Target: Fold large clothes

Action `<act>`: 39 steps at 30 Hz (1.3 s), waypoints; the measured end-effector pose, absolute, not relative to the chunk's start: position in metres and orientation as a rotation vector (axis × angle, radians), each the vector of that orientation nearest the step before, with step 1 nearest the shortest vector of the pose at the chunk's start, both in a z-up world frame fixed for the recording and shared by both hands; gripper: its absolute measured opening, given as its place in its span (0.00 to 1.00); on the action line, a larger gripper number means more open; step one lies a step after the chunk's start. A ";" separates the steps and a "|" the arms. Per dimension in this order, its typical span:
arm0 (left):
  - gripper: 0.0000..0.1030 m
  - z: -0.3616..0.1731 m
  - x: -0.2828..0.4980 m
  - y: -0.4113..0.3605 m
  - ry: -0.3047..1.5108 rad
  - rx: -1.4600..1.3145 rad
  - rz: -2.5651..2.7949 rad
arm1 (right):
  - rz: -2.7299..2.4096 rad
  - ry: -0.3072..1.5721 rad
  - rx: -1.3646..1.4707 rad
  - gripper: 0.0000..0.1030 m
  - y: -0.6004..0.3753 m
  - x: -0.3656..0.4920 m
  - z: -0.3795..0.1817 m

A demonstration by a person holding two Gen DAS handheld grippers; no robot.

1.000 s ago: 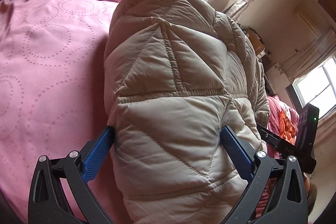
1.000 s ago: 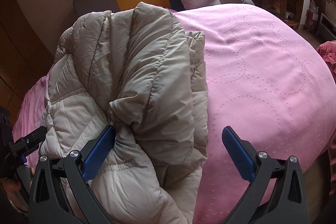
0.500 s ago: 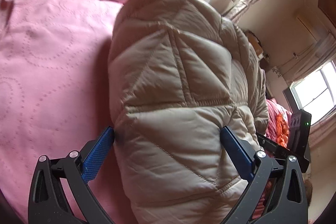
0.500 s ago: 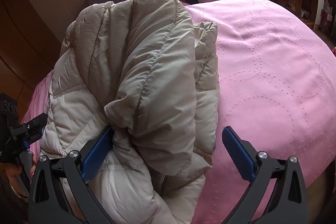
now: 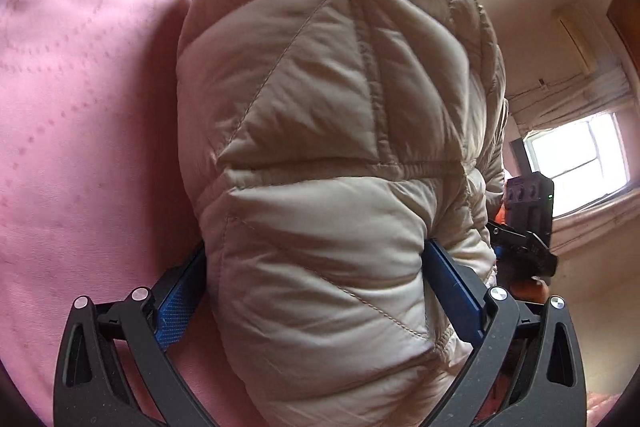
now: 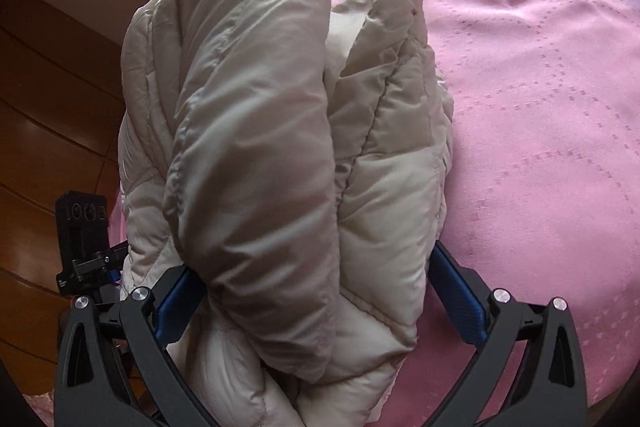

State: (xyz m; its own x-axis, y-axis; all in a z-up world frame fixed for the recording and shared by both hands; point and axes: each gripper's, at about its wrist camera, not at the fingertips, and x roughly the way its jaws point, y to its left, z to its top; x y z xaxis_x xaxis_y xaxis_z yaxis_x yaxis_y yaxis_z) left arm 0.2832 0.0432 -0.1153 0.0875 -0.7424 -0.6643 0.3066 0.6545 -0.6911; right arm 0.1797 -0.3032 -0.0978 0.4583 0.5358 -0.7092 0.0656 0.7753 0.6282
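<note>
Left wrist view: left gripper (image 5: pixel 316 291) has its blue pads either side of a thick bundle of the beige puffer jacket (image 5: pixel 320 147), jaws spread wide but pressed into the padding on both sides, so gripping the jacket. Bundle rises up in front of the lens over the pink bedspread (image 5: pixel 80 107), w/ a window (image 5: pixel 576 159) and curtains off to the right; the other gripper's black body (image 5: pixel 528 227) shows just past the jacket's far edge. Right wrist view: right gripper (image 6: pixel 316 291) likewise straddles the jacket (image 6: pixel 256 147), pads biting into the folded layers, so clamped on it too. Here the jacket looks doubled over, approx 2–3 layers stacked, one long rolled section on top, a flatter panel beside it, lying at the bed's edge w/ wooden floor (image 6: pixel 48 107) to the left and bedspread (image 6: pixel 540 87) to the right. Progress, as a guess: main folds are done, jacket is already a compact bundle held from both ends. Prob left: set it down flat, tidy the loose edges, let go.
</note>
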 end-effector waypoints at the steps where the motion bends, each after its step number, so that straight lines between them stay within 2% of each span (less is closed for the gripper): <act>1: 0.97 -0.121 0.284 0.042 1.281 -0.465 -0.826 | 0.327 1.071 0.665 0.98 -0.307 0.182 -0.101; 4: 0.97 -0.126 0.279 0.035 1.281 -0.483 -0.837 | 0.343 1.047 0.694 0.98 -0.315 0.183 -0.108; 13: 0.96 -0.096 0.248 0.004 1.195 -0.249 -0.836 | 0.350 0.955 0.702 0.98 -0.316 0.160 -0.119; 17: 0.83 -0.069 0.230 -0.005 1.099 -0.163 -0.828 | 0.369 0.922 0.711 0.97 -0.322 0.142 -0.114; 21: 0.70 -0.045 0.211 -0.009 0.985 -0.075 -0.809 | 0.391 0.855 0.724 0.90 -0.322 0.124 -0.110; 24: 0.65 -0.028 0.196 -0.014 0.887 0.004 -0.800 | 0.408 0.806 0.776 0.84 -0.328 0.109 -0.112; 30: 0.59 -0.002 0.171 -0.018 0.721 0.133 -0.798 | 0.444 0.699 0.881 0.82 -0.337 0.079 -0.121; 39: 0.57 0.016 0.158 0.007 0.495 0.202 -0.793 | 0.533 0.549 0.905 0.82 -0.333 0.060 -0.105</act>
